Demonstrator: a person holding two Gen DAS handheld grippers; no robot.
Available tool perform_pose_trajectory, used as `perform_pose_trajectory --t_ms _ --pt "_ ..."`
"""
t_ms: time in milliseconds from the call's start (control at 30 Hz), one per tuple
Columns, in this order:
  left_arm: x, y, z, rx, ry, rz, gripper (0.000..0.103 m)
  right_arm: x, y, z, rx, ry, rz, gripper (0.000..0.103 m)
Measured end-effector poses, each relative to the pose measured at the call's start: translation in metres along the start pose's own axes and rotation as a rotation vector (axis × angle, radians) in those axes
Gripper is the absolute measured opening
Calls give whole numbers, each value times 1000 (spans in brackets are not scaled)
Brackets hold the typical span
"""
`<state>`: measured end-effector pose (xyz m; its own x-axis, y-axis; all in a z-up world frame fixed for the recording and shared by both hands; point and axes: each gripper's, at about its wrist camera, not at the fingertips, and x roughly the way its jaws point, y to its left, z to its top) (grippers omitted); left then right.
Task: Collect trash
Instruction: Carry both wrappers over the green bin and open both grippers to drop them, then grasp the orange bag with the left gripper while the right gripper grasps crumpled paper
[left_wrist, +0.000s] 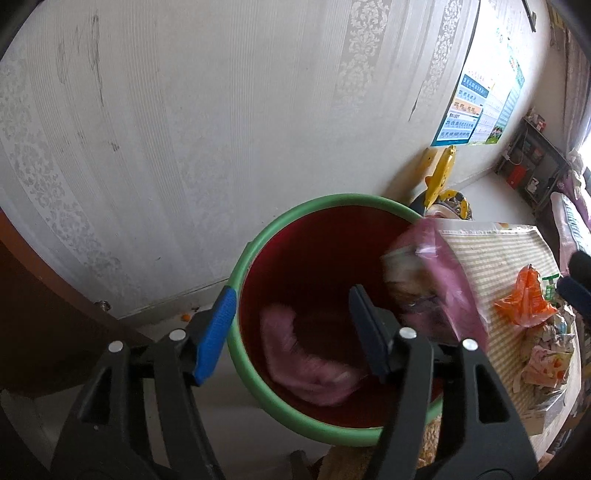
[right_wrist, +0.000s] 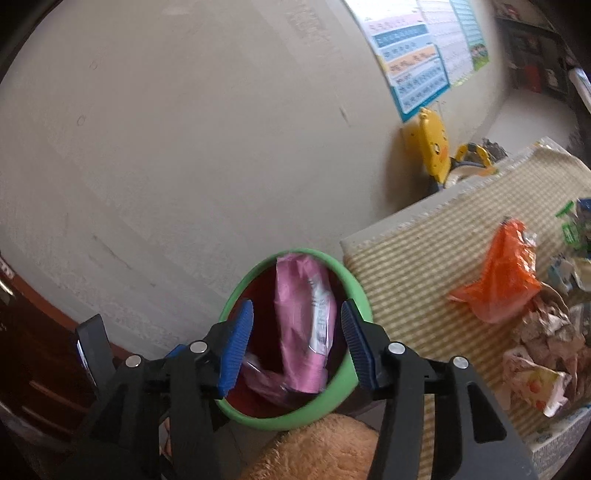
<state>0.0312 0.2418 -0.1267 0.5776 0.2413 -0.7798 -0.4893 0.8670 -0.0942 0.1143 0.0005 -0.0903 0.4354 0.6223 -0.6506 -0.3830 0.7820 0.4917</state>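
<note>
A wallpapered wall (left_wrist: 184, 129) is filling the background, with a checked cloth (right_wrist: 424, 258) covering the bench at right. A red bucket with a green rim (left_wrist: 258, 236) is standing just beside the bench. Both tools are hanging over its mouth. The left tool (left_wrist: 291, 328) is standing partly open, gripping nothing. The right tool (right_wrist: 297, 345) is likewise partly open, with a pink wrapper (right_wrist: 303, 314) lying free in the bucket beyond it. An orange bag (right_wrist: 502, 273) and crumpled wrappers (right_wrist: 535, 373) are lying on the cloth.
</note>
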Motion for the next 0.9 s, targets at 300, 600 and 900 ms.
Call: perform_pose_trajectory --t_ms 300,600,900 --pt "-3 -14 -1 27 7 -30 61 -55 -59 -21 -28 -67 -287 55" --pt "-15 -40 -3 90 -5 -62 61 -56 -128 -44 71 28 -453 55" --pt "-30 -64 -8 163 -20 -78 61 -7 -140 -21 -40 135 -491 65"
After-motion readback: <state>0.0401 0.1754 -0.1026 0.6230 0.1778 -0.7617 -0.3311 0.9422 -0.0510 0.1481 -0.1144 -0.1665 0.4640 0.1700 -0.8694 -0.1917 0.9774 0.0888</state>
